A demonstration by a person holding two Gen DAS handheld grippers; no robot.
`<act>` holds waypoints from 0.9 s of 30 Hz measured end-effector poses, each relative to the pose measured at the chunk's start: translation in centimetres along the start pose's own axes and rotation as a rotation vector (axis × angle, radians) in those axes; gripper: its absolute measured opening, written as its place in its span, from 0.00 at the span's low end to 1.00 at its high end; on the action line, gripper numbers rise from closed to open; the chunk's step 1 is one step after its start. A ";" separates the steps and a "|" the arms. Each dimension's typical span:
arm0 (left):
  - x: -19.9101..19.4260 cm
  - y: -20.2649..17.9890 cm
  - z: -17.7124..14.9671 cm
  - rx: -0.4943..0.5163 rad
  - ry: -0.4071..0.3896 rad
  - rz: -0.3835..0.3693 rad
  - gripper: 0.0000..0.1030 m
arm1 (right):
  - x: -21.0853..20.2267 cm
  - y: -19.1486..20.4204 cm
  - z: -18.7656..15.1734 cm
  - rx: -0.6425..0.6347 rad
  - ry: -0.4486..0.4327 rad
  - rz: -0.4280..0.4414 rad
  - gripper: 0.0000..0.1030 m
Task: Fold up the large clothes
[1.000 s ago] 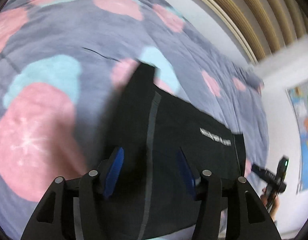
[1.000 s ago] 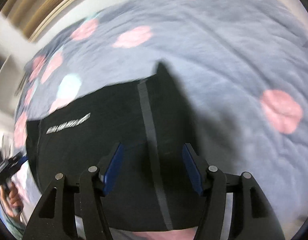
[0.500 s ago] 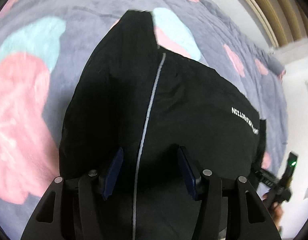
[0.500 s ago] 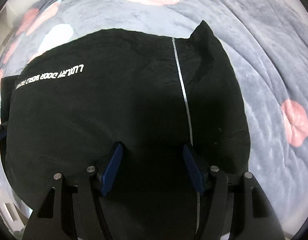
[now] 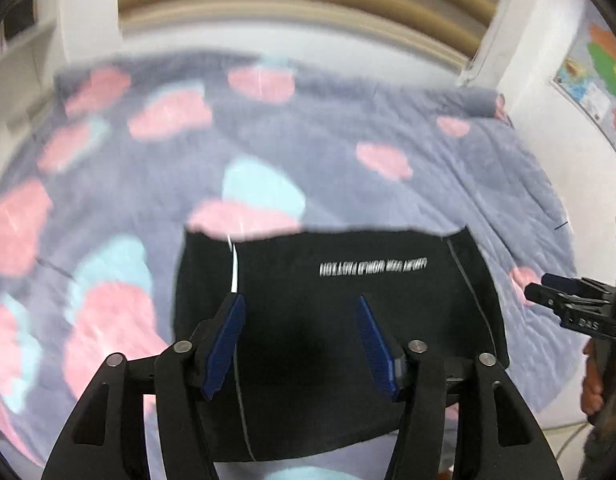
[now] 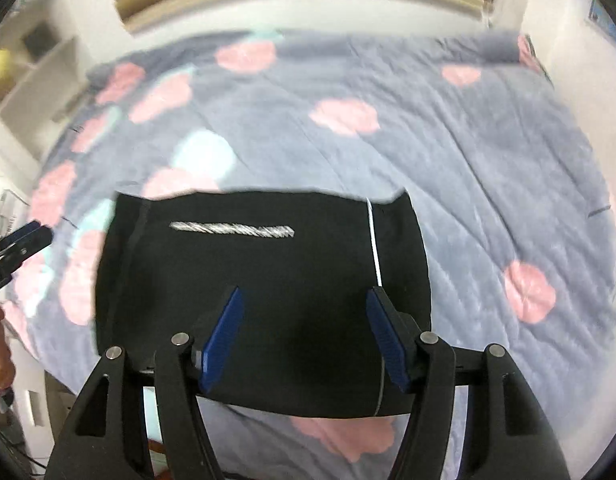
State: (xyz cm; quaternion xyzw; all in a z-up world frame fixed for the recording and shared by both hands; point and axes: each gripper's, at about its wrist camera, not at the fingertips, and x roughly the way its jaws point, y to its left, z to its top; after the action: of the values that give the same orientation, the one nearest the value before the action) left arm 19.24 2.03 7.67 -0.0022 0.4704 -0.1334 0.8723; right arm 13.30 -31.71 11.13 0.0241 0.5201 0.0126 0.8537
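Observation:
A black garment [image 5: 328, 320] with a line of white lettering and a thin white stripe lies folded into a flat rectangle near the bed's front edge; it also shows in the right wrist view [image 6: 267, 300]. My left gripper [image 5: 301, 340] is open and empty, raised above the garment's near left part. My right gripper [image 6: 303, 336] is open and empty, raised above its near right part. The right gripper also shows at the right edge of the left wrist view [image 5: 568, 300], and the left gripper at the left edge of the right wrist view [image 6: 19, 244].
The bed is covered by a grey blanket [image 6: 448, 140] with pink and pale blue blotches. A wooden headboard and white wall stand behind it. White shelves [image 6: 31, 76] are at the left. A colourful map [image 5: 600, 76] hangs on the right wall.
Both grippers have pulled back and up from the garment and now look across the bed. The garment's raised far flap now lies flat, leaving a rectangle.

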 end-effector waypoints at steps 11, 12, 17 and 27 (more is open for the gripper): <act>-9.6 -4.7 2.2 0.106 -0.168 0.109 0.76 | -8.2 4.7 1.1 0.009 -0.156 -0.052 0.73; -9.7 -4.9 2.1 0.110 -0.171 0.127 0.76 | -8.3 5.0 1.1 0.013 -0.159 -0.049 0.73; -9.9 -5.7 1.6 0.090 -0.182 0.152 0.76 | -7.5 5.4 0.5 0.036 -0.126 -0.044 0.74; -7.6 -5.7 0.5 0.067 -0.127 0.175 0.76 | -5.3 4.8 -0.4 0.058 -0.057 -0.050 0.74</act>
State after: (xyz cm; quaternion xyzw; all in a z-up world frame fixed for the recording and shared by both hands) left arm 14.37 -1.78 14.95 0.0596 0.4076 -0.0718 0.9084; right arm 10.47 -27.11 15.93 0.0360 0.4962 -0.0246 0.8671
